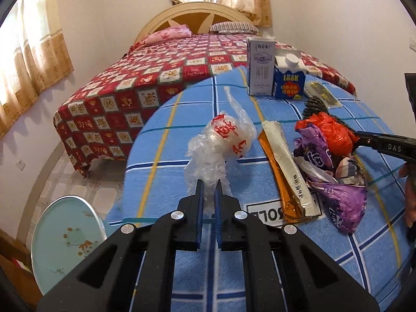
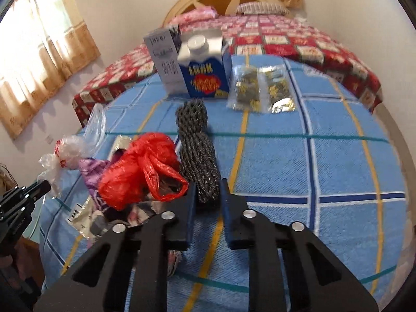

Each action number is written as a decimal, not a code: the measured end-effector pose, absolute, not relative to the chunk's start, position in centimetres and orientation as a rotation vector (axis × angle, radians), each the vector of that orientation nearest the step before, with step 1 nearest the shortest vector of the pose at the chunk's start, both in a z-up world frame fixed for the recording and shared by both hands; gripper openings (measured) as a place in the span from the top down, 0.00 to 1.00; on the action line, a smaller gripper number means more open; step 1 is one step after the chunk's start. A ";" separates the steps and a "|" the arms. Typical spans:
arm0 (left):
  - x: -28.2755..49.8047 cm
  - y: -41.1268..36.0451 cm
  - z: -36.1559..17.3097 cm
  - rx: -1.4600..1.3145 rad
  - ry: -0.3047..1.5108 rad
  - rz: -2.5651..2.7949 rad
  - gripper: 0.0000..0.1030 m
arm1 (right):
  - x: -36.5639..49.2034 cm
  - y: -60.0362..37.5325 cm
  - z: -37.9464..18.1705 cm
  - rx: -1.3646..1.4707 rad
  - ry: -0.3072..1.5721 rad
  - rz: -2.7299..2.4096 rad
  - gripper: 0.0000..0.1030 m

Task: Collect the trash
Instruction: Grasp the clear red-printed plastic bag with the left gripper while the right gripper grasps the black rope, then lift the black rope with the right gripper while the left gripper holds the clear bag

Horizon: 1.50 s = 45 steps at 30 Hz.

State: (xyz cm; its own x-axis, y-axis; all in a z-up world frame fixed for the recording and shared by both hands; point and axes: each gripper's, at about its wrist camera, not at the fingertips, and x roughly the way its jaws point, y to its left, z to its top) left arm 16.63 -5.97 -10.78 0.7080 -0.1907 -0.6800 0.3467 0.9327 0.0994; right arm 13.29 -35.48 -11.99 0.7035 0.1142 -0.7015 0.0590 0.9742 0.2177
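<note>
My left gripper (image 1: pixel 210 191) is shut on the lower end of a crumpled clear plastic bag with red characters (image 1: pixel 223 140), which stands up from the blue checked cloth. In the right wrist view my right gripper (image 2: pixel 207 191) is shut on the near end of a dark grey foam net sleeve (image 2: pixel 195 140) lying on the cloth. A red plastic bag (image 2: pixel 140 166) sits just left of it on a heap of purple wrappers (image 1: pixel 343 202). An orange and white sachet (image 1: pixel 286 171) lies between the clear bag and the heap.
Two cartons stand at the table's far side, one grey (image 1: pixel 260 67) and one blue (image 1: pixel 289 78), with a clear packet of dark contents (image 2: pixel 260 88) beside them. A bed with a red patterned cover (image 1: pixel 156 78) lies beyond. A pale green round stool (image 1: pixel 67 236) stands low on the left.
</note>
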 end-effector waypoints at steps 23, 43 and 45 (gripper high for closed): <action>14.1 -1.0 -8.6 0.189 0.675 -0.254 0.93 | 10.5 -35.8 -8.0 0.201 0.664 -0.013 0.81; 15.0 0.5 -11.4 0.181 0.745 -0.198 0.93 | 6.8 -40.3 -10.6 0.236 0.694 -0.123 0.49; 14.9 0.4 -11.3 0.180 0.740 -0.195 0.93 | 7.0 -40.3 -10.8 0.235 0.698 -0.124 0.49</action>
State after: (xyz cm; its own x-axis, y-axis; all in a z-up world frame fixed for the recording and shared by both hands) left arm 14.86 0.39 -11.32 0.7222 -0.1120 -0.6826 0.2385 0.9666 0.0937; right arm 6.99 -40.25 -10.76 0.7599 -0.0342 -0.6491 0.1911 0.9662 0.1728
